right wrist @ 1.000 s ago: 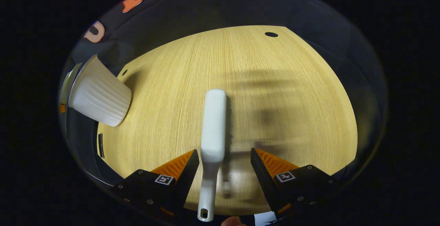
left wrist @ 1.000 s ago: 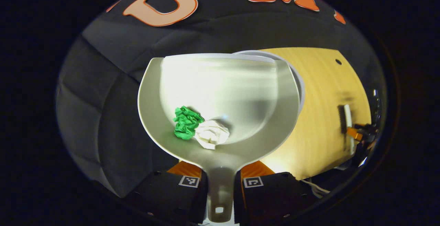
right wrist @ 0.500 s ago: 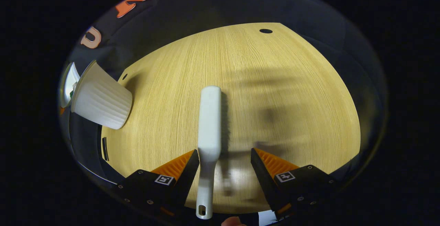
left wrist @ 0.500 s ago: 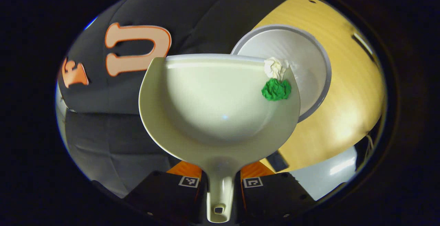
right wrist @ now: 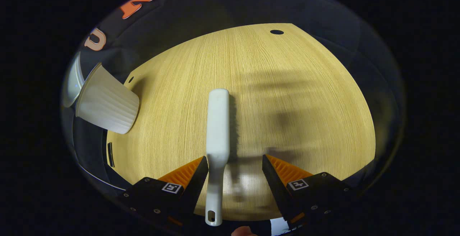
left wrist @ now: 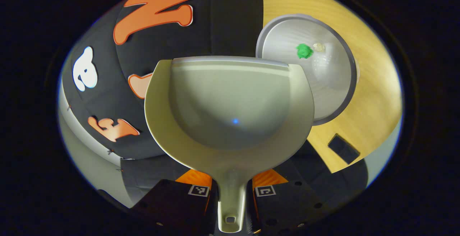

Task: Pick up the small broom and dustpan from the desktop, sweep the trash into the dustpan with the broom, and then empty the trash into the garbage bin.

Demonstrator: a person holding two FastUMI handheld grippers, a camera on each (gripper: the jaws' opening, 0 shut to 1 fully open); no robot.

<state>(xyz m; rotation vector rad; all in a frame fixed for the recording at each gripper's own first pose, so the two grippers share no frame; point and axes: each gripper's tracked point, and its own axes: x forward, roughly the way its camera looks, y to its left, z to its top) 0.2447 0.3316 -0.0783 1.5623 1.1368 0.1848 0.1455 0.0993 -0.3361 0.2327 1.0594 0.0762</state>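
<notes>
The dustpan (left wrist: 230, 106) is riding tilted over the white garbage bin (left wrist: 337, 96), its scoop empty. A green paper wad (left wrist: 304, 51) and a white paper wad (left wrist: 318, 47) are lying side by side on the bin's floor, so the emptying step is, by my reading, effectively finishing. The left gripper (left wrist: 231, 189) is clamping the dustpan handle between both fingers.

The small broom (right wrist: 218, 135) is lying on the wooden desktop (right wrist: 305, 121); the right gripper (right wrist: 235, 166) is standing wide open around its handle, the left finger at or close to it, the right finger well apart.

Next move, as I judge it, is calling for levelling the dustpan and setting it down clear of the bin.
</notes>
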